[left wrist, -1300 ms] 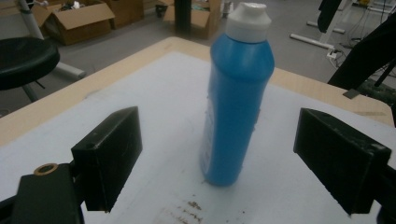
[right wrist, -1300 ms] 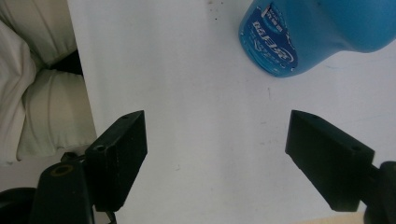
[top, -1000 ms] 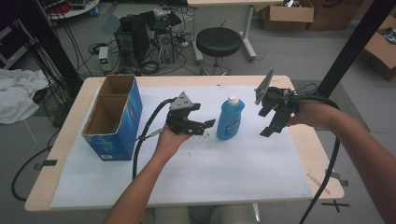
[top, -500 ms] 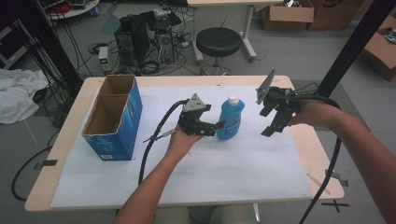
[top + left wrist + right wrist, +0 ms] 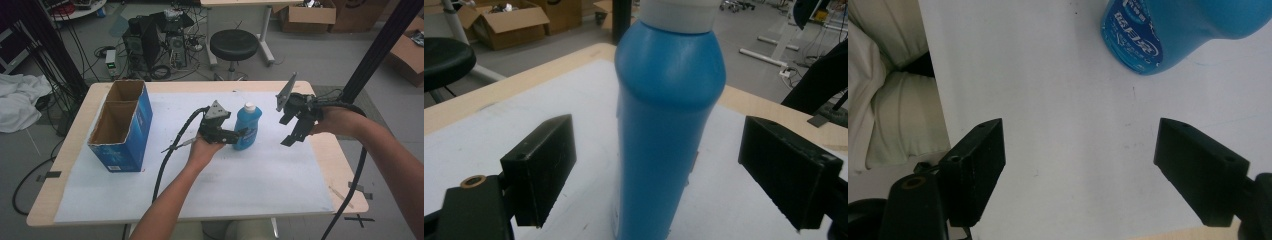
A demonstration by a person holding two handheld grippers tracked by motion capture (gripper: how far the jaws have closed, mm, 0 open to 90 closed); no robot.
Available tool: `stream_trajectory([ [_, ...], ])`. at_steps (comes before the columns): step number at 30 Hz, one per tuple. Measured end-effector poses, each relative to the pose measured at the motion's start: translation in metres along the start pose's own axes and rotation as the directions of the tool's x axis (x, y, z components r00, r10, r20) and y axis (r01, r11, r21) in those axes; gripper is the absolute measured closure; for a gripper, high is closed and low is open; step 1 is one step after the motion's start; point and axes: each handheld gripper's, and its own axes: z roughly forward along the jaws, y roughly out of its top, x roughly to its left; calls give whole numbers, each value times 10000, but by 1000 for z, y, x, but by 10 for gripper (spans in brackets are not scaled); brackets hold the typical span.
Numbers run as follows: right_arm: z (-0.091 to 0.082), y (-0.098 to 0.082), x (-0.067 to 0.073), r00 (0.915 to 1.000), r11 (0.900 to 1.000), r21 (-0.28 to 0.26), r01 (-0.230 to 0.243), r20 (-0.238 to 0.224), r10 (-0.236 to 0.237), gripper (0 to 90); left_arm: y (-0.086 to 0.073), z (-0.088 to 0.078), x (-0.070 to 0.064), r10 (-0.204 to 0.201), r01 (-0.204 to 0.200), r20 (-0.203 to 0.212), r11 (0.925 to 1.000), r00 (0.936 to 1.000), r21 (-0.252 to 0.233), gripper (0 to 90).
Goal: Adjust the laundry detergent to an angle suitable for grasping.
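Table [image 5: 320,150]: wood top, white sheet over most of it. Blue box [image 5: 122,127], open-topped, two compartments, stands near left edge, toward far side. Blue bottle [image 5: 247,127], white cap, upright near table centre, slightly toward far edge. Left gripper [image 5: 241,133] level at bottle's left side; jaws apart, bottle between them, gap showing each side, pads not pressing. Right gripper [image 5: 290,131] held above table near right edge, well apart from bottle, pointing down; jaws wide apart, nothing between them.

A lab: computer tower [image 5: 150,37], tangled cables [image 5: 75,55], cardboard boxes [image 5: 305,15].
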Motion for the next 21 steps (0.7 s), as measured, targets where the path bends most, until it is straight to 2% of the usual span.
stream_trajectory([
  [11,0,-1,-2,10000,10000,-28,-17,-21,17,203,1,11,-2,99,-98,99,9999,9999,-73,158],
  [21,-1,-2,-3,10000,10000,-59,-47,-35,47,203,7,26,-5,174,-176,156,9997,9997,156,158],
])
